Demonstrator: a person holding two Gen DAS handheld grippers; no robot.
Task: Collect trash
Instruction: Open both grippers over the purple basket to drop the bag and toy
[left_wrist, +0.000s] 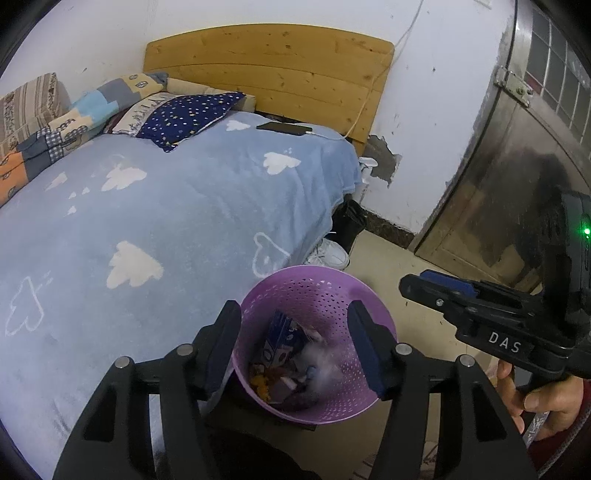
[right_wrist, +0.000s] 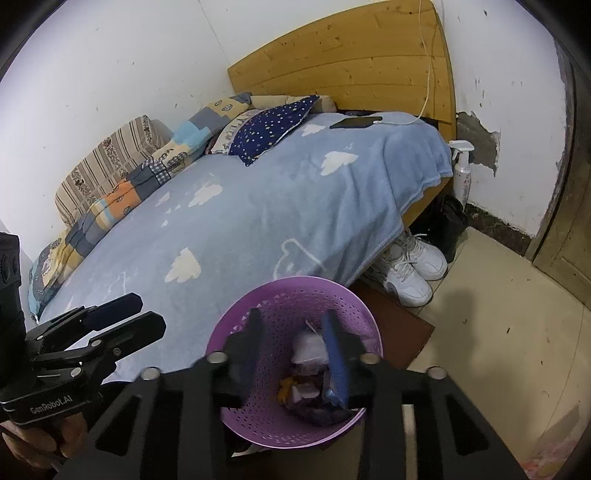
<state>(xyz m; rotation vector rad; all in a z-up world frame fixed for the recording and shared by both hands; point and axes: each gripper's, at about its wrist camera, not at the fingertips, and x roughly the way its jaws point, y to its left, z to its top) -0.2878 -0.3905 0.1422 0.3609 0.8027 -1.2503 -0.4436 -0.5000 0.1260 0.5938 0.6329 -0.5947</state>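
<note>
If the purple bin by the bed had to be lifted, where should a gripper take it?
Grip the purple bin by its thin open rim, one finger inside and one outside, coming from above on the floor side away from the bed. The wall flares outward and is too wide to span; the bed crowds the far side.

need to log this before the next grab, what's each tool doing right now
Left tool: open above the purple bin, holding nothing.
Right tool: open above the same bin, nothing pinched between its fingers.
</note>
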